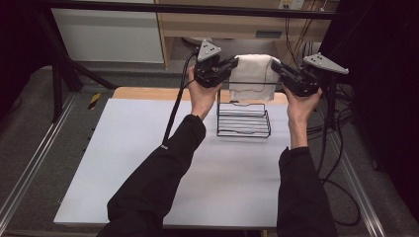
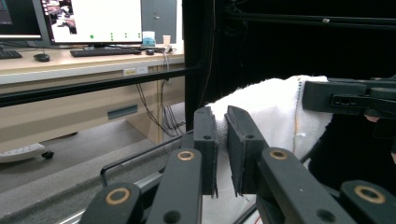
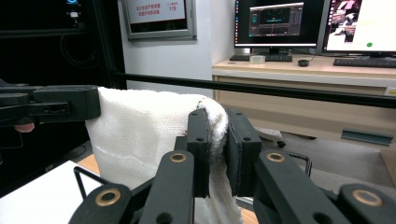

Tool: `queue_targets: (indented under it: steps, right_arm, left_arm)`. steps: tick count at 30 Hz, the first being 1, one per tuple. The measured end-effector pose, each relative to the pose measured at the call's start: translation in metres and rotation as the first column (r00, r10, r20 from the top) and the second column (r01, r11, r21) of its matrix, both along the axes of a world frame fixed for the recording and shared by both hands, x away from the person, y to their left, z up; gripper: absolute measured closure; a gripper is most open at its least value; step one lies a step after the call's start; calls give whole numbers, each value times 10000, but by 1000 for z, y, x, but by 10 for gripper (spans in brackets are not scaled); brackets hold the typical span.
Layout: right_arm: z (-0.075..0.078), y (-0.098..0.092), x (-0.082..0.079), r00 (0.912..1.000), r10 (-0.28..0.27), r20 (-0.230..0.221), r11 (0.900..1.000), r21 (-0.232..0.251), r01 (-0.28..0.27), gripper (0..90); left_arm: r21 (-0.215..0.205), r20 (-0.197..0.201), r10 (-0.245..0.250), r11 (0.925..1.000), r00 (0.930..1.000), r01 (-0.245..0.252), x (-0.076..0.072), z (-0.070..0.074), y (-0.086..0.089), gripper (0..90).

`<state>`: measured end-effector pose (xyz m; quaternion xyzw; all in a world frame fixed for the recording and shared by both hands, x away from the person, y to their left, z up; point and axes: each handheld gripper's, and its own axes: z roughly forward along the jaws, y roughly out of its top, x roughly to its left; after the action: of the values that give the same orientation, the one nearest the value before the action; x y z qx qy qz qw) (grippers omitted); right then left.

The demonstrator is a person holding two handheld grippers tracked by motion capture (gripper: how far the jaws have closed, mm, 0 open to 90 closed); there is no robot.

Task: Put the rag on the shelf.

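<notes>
A white towel [image 1: 253, 74] hangs folded between my two grippers, above a black wire rack [image 1: 243, 118] at the far side of the table. My left gripper [image 1: 232, 63] is shut on the towel's left end, and the cloth [image 2: 275, 112] shows pinched between its pads [image 2: 205, 144]. My right gripper [image 1: 274, 66] is shut on the towel's right end; the cloth [image 3: 140, 135] bunches between its pads [image 3: 200, 149]. The towel's lower edge drapes down to about the rack's top rail. Each gripper view also shows the other gripper at the towel's far end.
The white table top [image 1: 197, 163] stretches toward the near side. A black frame bar [image 1: 197, 9] runs across behind the rack, with a wooden desk [image 1: 232, 24] beyond. Cables [image 1: 336, 148] hang off the table's right edge.
</notes>
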<state>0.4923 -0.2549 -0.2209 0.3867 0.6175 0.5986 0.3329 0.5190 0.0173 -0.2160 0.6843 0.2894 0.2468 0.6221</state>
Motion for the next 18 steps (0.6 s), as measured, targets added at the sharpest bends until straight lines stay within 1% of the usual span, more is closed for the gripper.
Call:
queue_targets:
  steps: [2, 7, 11, 13, 18]
  right_arm:
    - [0, 0, -2, 10000, 0, 10, 10000, -30, 0, 810]
    - [-2, 1, -9, 9999, 103, -30, 9999, -101, -103, 808]
    - [-5, 3, -15, 9999, 123, -88, 9998, -159, -125, 807]
    - [-8, 2, -17, 9997, 181, -143, 9998, -42, -182, 807]
    - [-11, 1, -25, 9996, 229, -165, 9997, -94, -230, 804]
  left_arm:
    - [-42, -46, -116, 9999, 9999, 116, -2, -1, 0, 821]
    - [105, -84, -220, 9997, 9997, 221, -7, -4, 3, 817]
    - [66, -222, -354, 9993, 9991, 355, -11, -8, 6, 816]
    - [105, -273, -453, 9989, 9986, 456, -12, -10, 6, 815]
    - [138, -294, -654, 9977, 9974, 658, -18, -12, 8, 812]
